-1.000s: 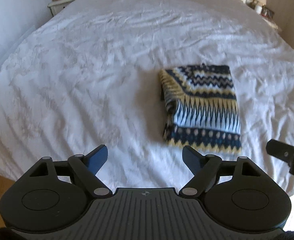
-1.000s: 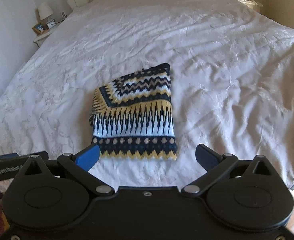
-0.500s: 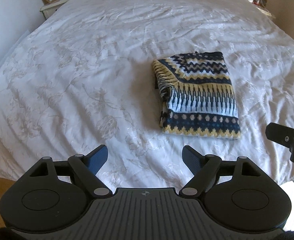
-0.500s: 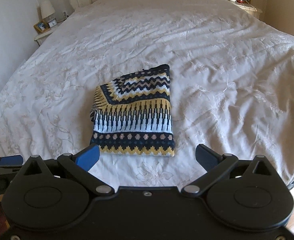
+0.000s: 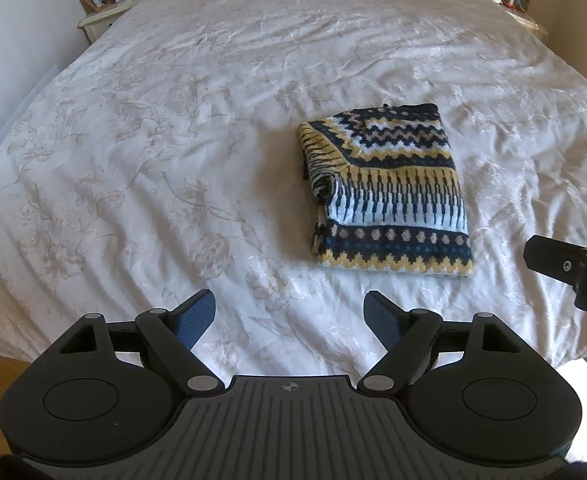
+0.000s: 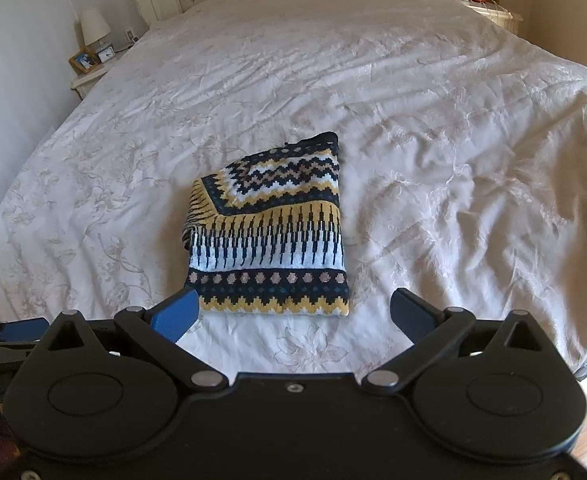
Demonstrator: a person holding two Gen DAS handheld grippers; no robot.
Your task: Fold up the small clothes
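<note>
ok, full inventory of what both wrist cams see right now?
sweater: 1, navy, yellow and white knit, folded, on the bed toward its near edge
bed: 1, white floral cover, tufted headboard at the far end
nightstands: 2, pale, one each side of the bed head
lamps: 2, one per nightstand
picture frame: 1, by the clock
clock: 1, small, white
left gripper: 1, open, empty
right gripper: 1, open, empty

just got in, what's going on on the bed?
A person holds a gripper in each hand over the white bedspread. The patterned knit garment lies folded into a compact rectangle. The left gripper and right gripper are both open and empty, just short of its near edge, neither touching it.
</note>
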